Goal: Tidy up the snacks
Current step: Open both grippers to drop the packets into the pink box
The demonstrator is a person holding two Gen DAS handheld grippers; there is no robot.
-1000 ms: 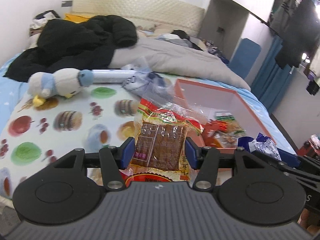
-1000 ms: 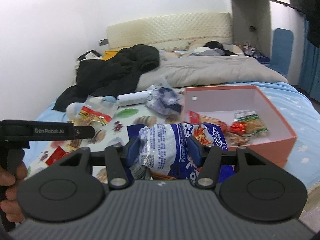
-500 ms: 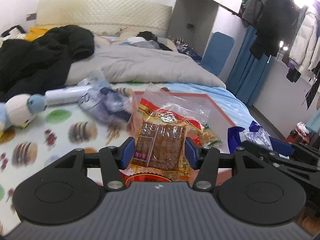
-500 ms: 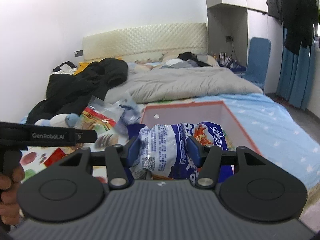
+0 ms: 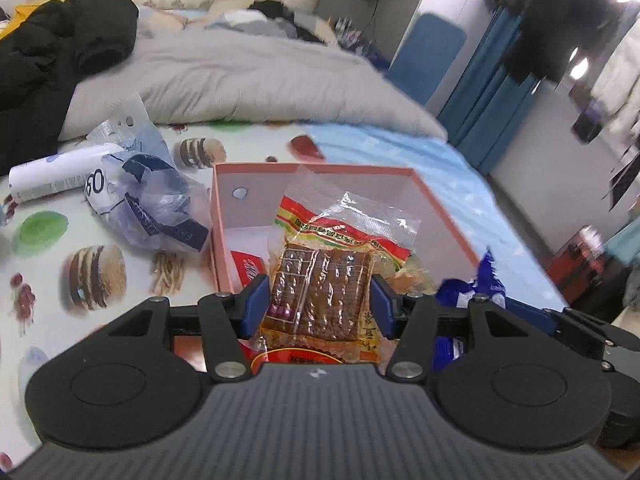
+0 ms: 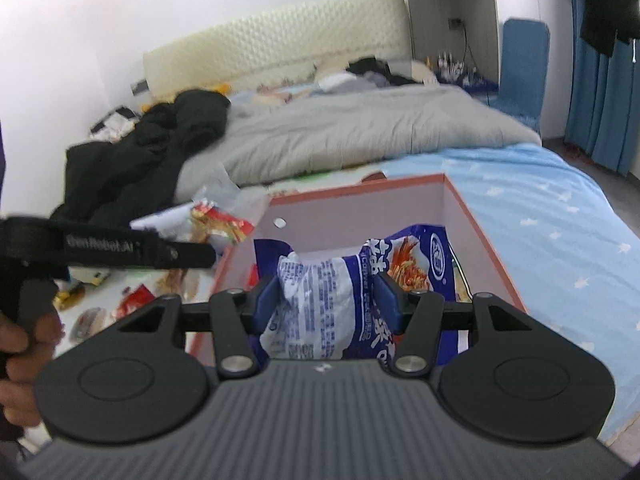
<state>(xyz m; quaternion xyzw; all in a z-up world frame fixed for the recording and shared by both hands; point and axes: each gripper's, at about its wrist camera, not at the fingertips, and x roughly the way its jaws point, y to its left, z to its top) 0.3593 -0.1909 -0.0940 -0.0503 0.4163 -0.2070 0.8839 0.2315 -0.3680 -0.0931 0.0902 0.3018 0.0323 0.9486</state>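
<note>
My left gripper (image 5: 319, 303) is shut on a clear packet of brown dried tofu (image 5: 324, 280) with a red and yellow top, held over the near end of the open pink box (image 5: 444, 216). My right gripper (image 6: 327, 295) is shut on a blue and white snack bag (image 6: 320, 300), held over the same pink box (image 6: 486, 240). Several snack packets lie inside the box, mostly hidden behind the held packets. The right gripper and its blue bag (image 5: 464, 292) show at the right in the left wrist view; the left gripper arm (image 6: 120, 246) shows at the left in the right wrist view.
The box sits on a bed with a food-print mat (image 5: 96, 268). A crumpled clear bag (image 5: 156, 204) and a white tube (image 5: 52, 176) lie left of the box. A grey duvet (image 5: 240, 80) and black coat (image 5: 60, 48) lie behind. Loose snack packets (image 6: 136, 296) lie on the mat.
Both grippers have moved forward and over the pink box with their packets still held. The plush toy has passed out of the left wrist view.
</note>
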